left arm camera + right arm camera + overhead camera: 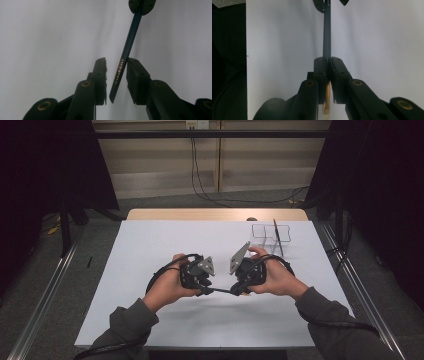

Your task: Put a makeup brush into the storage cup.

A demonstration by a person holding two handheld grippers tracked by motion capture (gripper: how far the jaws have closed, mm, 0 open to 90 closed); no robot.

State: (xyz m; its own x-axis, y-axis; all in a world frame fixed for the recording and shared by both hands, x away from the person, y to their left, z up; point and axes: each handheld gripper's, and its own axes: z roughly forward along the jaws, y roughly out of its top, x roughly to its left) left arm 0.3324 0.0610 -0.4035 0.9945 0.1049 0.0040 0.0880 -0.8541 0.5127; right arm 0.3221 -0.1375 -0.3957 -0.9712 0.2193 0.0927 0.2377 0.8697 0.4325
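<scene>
Sleeves, grey, two: the person's forearms enter at the near edge of the high view, one hand on each tool.

Desk [150,245]: white top, largest item, bare across most of its surface; a wooden strip shows along its far edge.

Wire rack [271,233]: clear or thin-framed holder at the far right of the desk, with a dark thin stick standing in it; well apart from both hands.

Left tool [202,283]: black, grey three-cornered plate on top, cable trailing. Points toward the right tool. In the left gripper view its jaws stand a little apart with the pencil's free end between them; one pad looks to be at the shaft, the other shows a clear gap. Not yet clamped.

Right tool [239,288]: black, grey plate tilted up, cable trailing. Jaws closed tight on the pencil, as the right gripper view shows; a gold-coloured end piece shows between the jaws, behind the pads.

Pencil [125,58]: slim, dark blue-green, pale lettering on the shaft. Held above the desk near its middle, bridging the gap between the two tools, roughly level in the high view.
</scene>
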